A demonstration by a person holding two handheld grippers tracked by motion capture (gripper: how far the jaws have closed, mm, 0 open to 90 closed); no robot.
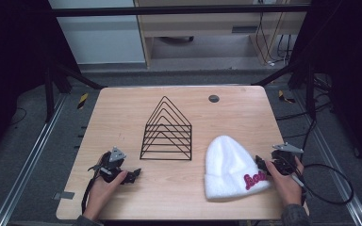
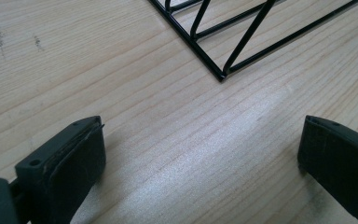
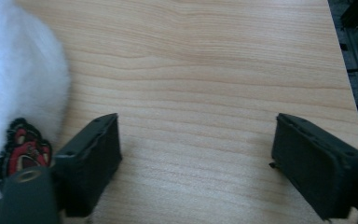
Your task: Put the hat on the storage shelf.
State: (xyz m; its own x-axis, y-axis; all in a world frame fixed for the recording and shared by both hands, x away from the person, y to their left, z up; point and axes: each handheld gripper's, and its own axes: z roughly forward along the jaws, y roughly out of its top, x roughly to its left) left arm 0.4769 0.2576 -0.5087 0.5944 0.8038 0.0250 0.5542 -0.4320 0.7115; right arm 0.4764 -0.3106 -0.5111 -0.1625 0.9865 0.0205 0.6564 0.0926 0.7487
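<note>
**Hat and rack on the surface, both tongs released**

Your left tongs (image 1: 131,176) rest low on the wooden surface (image 1: 122,113), jaws spread wide with bare wood between them, near the front left corner of the black wire rack (image 1: 167,132). Your right tongs (image 1: 260,164) sit just beside the right edge of the white woolly hat (image 1: 228,165), jaws apart, gripping nothing. The hat lies flat, right of the rack, with its red embroidered lettering (image 1: 254,179) facing your right hand (image 1: 285,183).

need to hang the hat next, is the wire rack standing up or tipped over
Upright: the wire rack stands on its flat base on the table, peaks pointing up, empty, apart from the hat.
</note>
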